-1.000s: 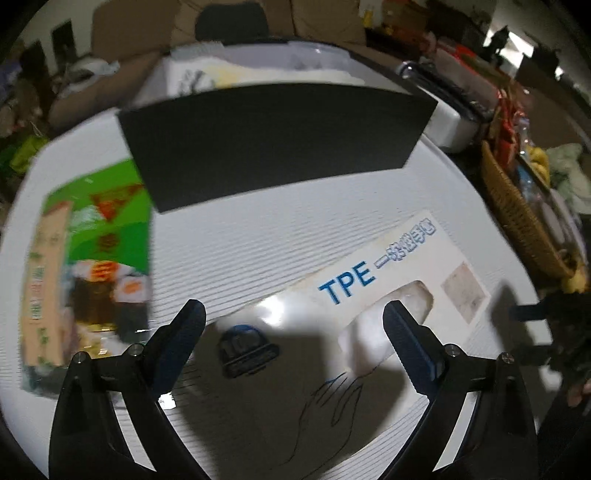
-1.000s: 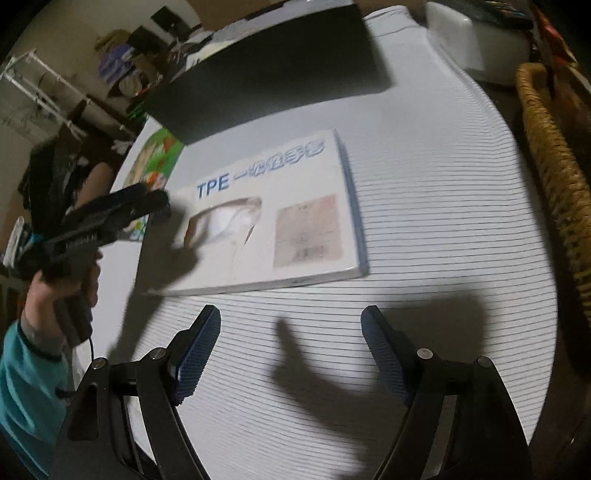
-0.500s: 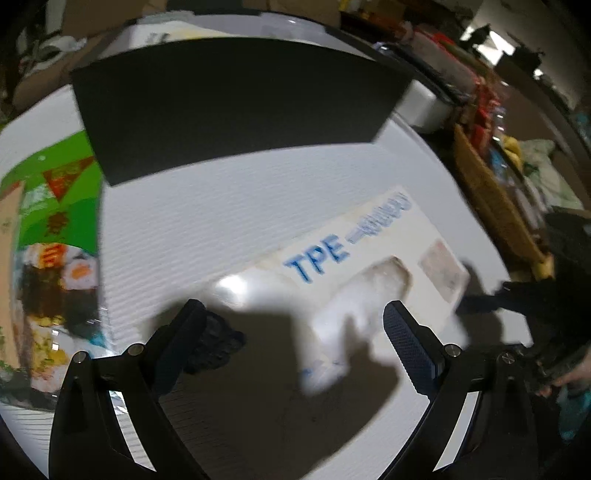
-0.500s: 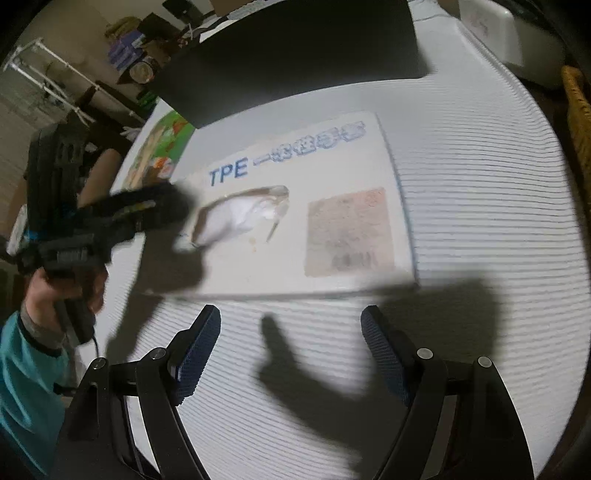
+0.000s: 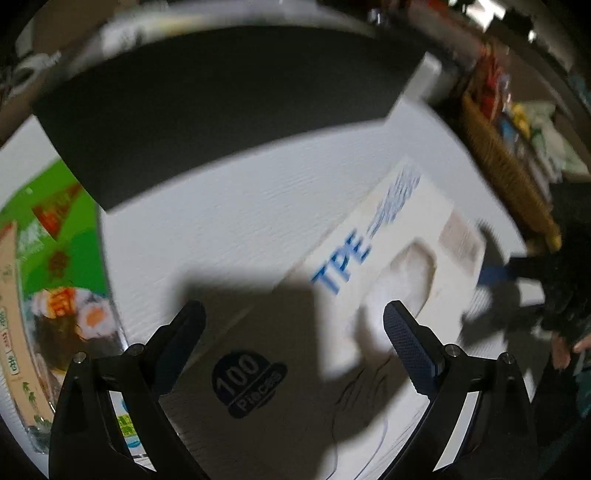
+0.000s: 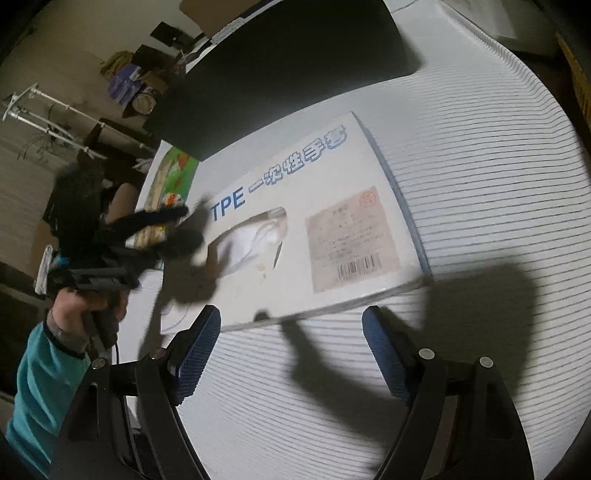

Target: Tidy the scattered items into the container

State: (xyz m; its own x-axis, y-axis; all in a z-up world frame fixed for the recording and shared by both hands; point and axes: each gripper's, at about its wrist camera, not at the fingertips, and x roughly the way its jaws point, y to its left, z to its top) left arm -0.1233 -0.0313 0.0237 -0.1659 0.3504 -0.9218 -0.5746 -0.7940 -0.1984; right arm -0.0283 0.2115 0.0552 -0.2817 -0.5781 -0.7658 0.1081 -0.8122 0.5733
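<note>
A flat white box of TPE gloves (image 5: 369, 295) lies on the white striped table; it also shows in the right wrist view (image 6: 321, 236). My left gripper (image 5: 295, 325) is open, its jaws wide apart, low over the box's near end. It appears in the right wrist view (image 6: 173, 225) at the box's left end. My right gripper (image 6: 291, 343) is open and empty just in front of the box's near long edge. A green snack packet (image 5: 51, 280) lies left of the box. A black container (image 5: 221, 107) stands behind.
A wicker basket (image 5: 506, 173) with packets stands off the table's right edge. A white appliance (image 6: 491, 22) sits at the back right. The table cloth (image 6: 480, 155) stretches right of the box. Room clutter lies beyond the table.
My left gripper has dropped closer over the box's left end. My right gripper has moved forward towards the box's near edge. Both stay open.
</note>
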